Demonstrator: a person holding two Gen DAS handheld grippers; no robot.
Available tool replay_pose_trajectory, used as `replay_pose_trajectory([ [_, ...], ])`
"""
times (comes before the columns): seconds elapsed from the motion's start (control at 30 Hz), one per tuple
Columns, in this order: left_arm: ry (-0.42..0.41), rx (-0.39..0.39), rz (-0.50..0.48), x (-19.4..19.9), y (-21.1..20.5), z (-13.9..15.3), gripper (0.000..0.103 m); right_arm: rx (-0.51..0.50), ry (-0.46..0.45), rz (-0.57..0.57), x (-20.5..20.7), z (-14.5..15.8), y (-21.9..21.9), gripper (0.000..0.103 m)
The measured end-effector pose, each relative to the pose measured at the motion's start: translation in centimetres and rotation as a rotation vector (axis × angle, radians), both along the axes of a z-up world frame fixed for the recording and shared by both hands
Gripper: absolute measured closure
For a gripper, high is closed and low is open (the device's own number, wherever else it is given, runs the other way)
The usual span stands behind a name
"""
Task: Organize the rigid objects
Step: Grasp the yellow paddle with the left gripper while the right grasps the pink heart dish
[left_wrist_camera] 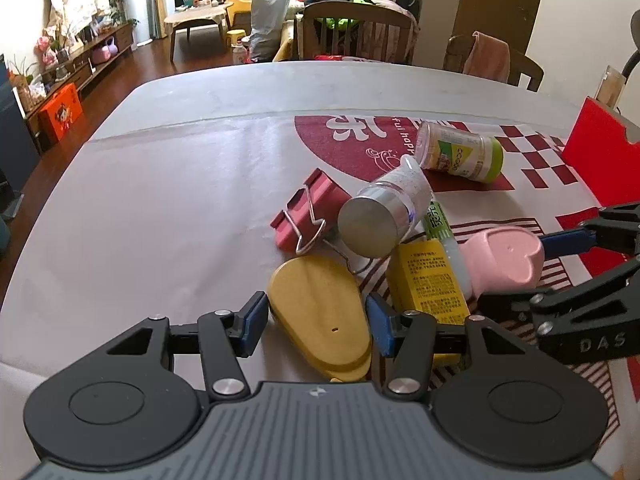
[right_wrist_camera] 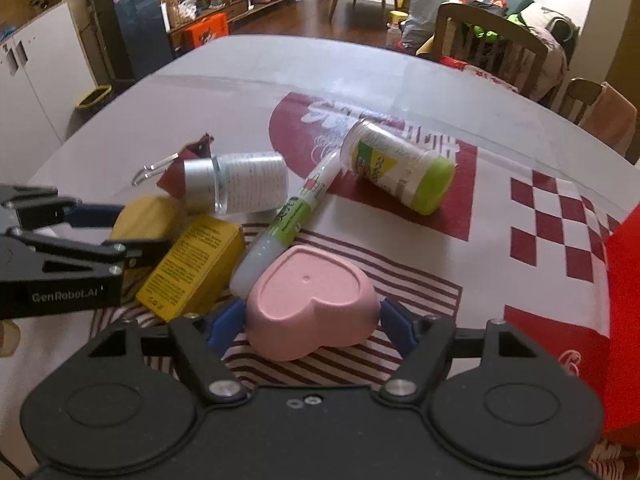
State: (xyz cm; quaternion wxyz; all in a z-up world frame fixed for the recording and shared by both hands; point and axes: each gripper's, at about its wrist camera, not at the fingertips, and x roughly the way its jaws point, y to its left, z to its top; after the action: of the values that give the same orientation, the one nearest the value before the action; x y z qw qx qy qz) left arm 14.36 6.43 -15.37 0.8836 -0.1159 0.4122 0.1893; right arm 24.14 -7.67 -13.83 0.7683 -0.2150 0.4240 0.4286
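A: Your left gripper (left_wrist_camera: 316, 326) straddles the yellow dish (left_wrist_camera: 320, 316); jaws half-open, pads at its sides, contact unclear.

B: The right view shows more: your right gripper (right_wrist_camera: 310, 320) has wide jaws around the pink dish (right_wrist_camera: 312, 304), upside down, contents hidden.

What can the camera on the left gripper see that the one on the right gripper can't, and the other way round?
Only the left view shows the yellow dish whole, between its own fingers, and the red clip's full shape.

Only the right view shows the pink heart dish's heart outline, between its own fingers, and the white cabinet.

Both show the silver-capped bottle, green-lidded jar, yellow box, glue tube and red box.
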Motion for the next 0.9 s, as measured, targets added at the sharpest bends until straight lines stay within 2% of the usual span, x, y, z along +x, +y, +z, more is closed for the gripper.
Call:
replay_pose_trajectory([
  [0.27, -0.018, -0.040, 0.026, -2.4, -0.1, 1.5, 0.051, 0.066, -0.014, -0.040, -1.5, 2.7, -2.0, 0.029],
  [0.5, -0.038, -0.054, 0.027, -3.8, -0.5, 3.2, 0.061, 0.085, -0.030, -0.067, -2.6, 4.8, -3.7, 0.029],
  [0.63, -0.035, -0.060, 0.040, -4.5, -0.7, 3.2, 0.062, 0.103, -0.015, -0.074, -2.8, 5.4, -5.1, 0.029],
  [0.67, -0.033, -0.057, 0.038, -4.7, -0.9, 3.2, 0.066, 0.106, -0.010, -0.079, -2.8, 5.6, -5.6, 0.029],
  [0.7, -0.032, -0.050, 0.039, -4.9, -1.0, 3.2, 0.076, 0.111, -0.004, -0.080, -2.9, 5.7, -6.0, 0.029],
  [0.73, -0.032, -0.057, 0.037, -5.1, -1.1, 3.3, 0.079, 0.116, 0.000, -0.080, -2.9, 5.8, -6.4, 0.029],
  [0.9, -0.018, -0.069, 0.046, -5.9, -1.2, 2.9, 0.079, 0.120, 0.013, -0.100, -2.8, 6.1, -8.3, 0.029],
])
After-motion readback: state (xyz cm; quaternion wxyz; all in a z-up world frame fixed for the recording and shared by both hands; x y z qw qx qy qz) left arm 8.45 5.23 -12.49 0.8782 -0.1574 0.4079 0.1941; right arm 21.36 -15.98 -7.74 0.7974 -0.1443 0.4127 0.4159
